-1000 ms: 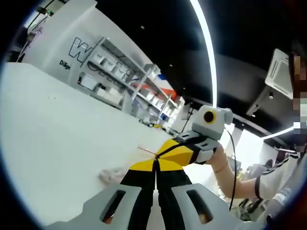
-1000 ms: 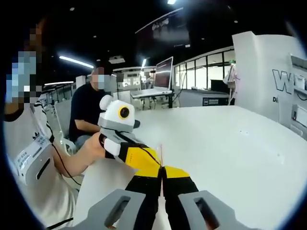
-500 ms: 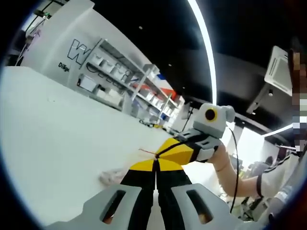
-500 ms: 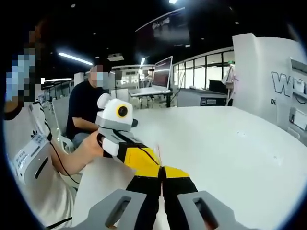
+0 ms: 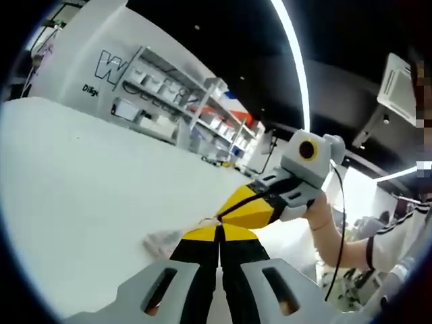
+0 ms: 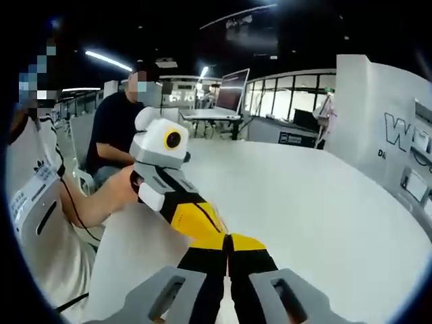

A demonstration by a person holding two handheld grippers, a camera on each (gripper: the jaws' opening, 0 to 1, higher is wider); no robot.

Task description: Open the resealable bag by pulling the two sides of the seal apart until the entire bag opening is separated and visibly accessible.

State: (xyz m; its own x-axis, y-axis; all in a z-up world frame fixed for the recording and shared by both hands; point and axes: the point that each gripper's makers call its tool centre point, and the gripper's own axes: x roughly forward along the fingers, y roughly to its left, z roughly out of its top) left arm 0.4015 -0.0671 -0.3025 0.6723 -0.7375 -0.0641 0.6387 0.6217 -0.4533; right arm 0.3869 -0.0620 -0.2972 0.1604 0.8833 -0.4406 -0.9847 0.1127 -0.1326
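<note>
writing: large dark outlined letter "w" on the white wall panel (image 5: 101, 64) at upper left of the left gripper view, with smaller text starting "di" beneath it, rest unreadable; the same "w" shows at the right edge of the right gripper view.
left gripper (image 5: 219, 233): jaws pressed together at lower centre of the left gripper view, yellow tips meeting; clenched on the resealable bag's edge.
right gripper (image 6: 227, 237): jaws pressed together at lower centre of the right gripper view, clenched on the same bag edge; its tips touch the left gripper's tips.
resealable bag (image 5: 164, 241): clear, crumpled, lower centre of the left gripper view, just left of the joined tips, over the white table (image 5: 81, 196); a thin red seal line runs to the tips. contents cannot be told.
bag in right gripper view: only a thin sliver at the tips, too faint to place.
shelving (image 5: 169, 101): upper centre of left gripper view, holding white bins; contents unreadable.
monitor (image 6: 229, 91): upper centre of right gripper view, on a far desk.
seated person (image 6: 115, 135): upper left, dark shirt.
</note>
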